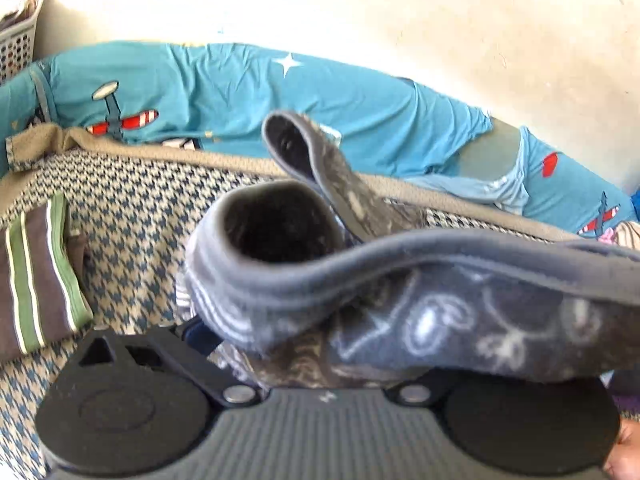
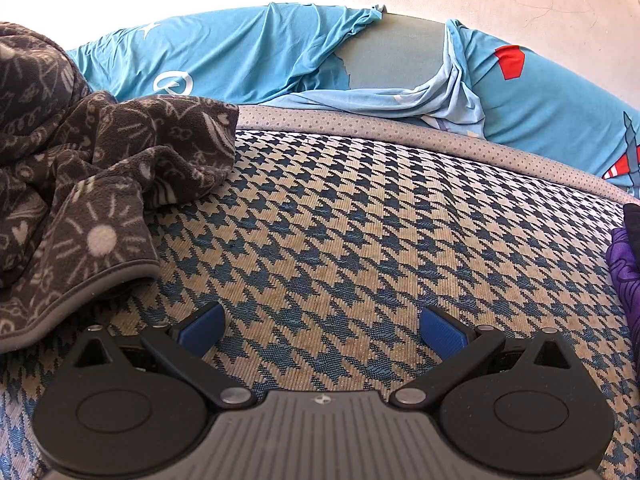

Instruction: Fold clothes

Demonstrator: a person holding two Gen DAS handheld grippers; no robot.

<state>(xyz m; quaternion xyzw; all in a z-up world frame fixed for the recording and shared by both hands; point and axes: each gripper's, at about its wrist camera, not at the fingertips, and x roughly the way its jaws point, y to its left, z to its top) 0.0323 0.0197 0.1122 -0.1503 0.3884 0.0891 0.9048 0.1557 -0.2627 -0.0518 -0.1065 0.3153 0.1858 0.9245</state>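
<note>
Right tongs [image 2: 322, 332]: spread wide, blue pads [image 2: 442, 330] bare, nothing between them. Low over the houndstooth mattress [image 2: 360, 220], pointing toward the blue sheet [image 2: 248, 56] along the wall.

Fleece [image 2: 92, 176]: dark grey with pale doodles and a grey bound hem, heaped to the left of the right tongs, just beside the left pad. The hem edge runs roughly away from the camera and leftward; its near corner lies closest.

Left tongs [image 1: 256, 356]: buried under the same fleece, which drapes over them and lifts into a sleeve-like tube [image 1: 276, 224]. Probably nipping the cloth, but the tips are hidden, so I cannot tell.

Judgement: the right tongs must swing left to catch the hem.

Striped folded piece [image 1: 36, 276] sits at far left; purple cloth [image 2: 626, 276] at far right.
</note>
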